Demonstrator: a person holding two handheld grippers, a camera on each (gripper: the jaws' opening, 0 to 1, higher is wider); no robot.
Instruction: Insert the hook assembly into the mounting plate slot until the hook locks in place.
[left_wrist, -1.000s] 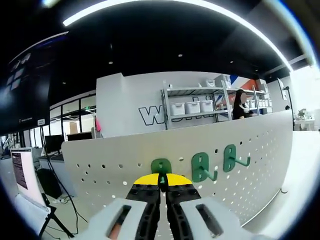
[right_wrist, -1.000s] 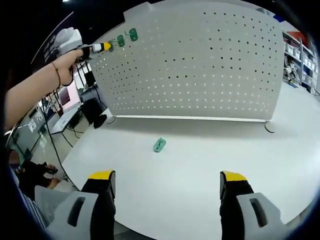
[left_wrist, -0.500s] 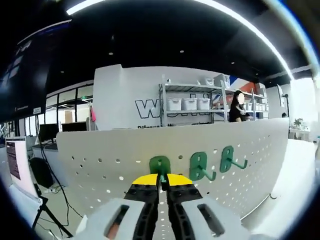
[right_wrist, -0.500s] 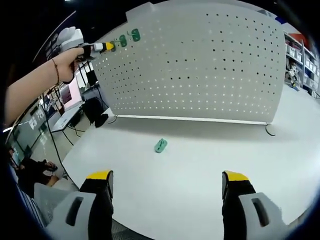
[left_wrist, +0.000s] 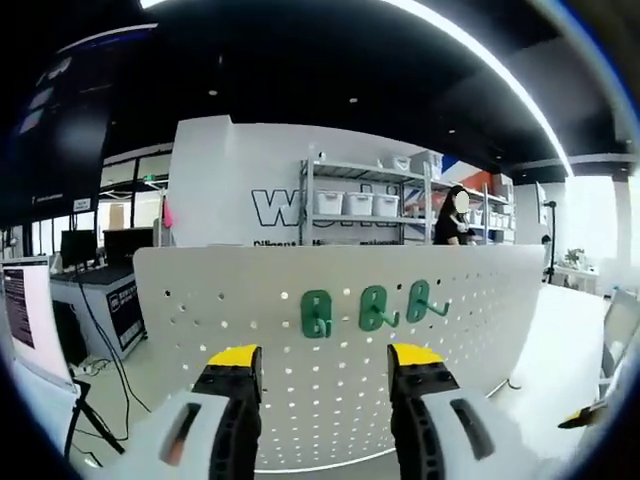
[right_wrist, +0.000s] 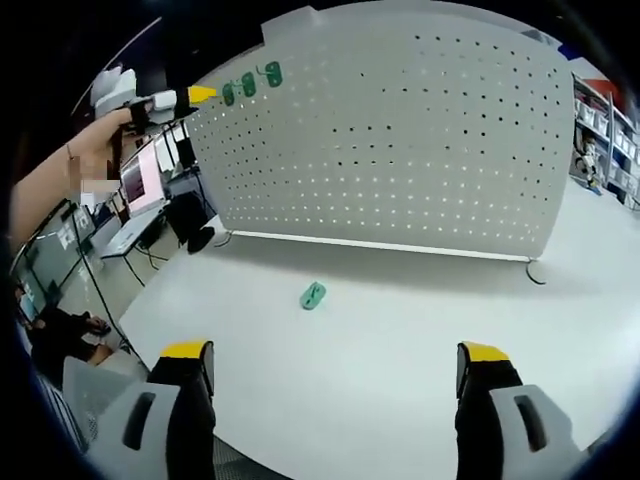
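While the left hand-held gripper (left_wrist: 325, 375) stands with its yellow-tipped jaws spread wide and nothing between them, it faces the upright white pegboard (left_wrist: 220, 290), apart from it. Three green hooks hang in a row near the board's top edge: the left hook (left_wrist: 316, 314), the middle hook (left_wrist: 372, 307) and the right hook (left_wrist: 420, 300). Each backplate has its long axis running up and down the board, and each prong juts out from the panel's face.

From the right gripper view, the pegboard stands along the far edge of the white counter (right_wrist: 420, 340). The same green hooks (right_wrist: 249, 84) sit at the board's upper left corner, with the left hand-held gripper just left of them. A fourth green hook piece (right_wrist: 312, 295) lies flat on the counter, left of its middle, near the board's foot, long axis pointing roughly toward the board. The right hand-held gripper (right_wrist: 335, 375) hangs released over the counter's near edge, its jaws far apart.
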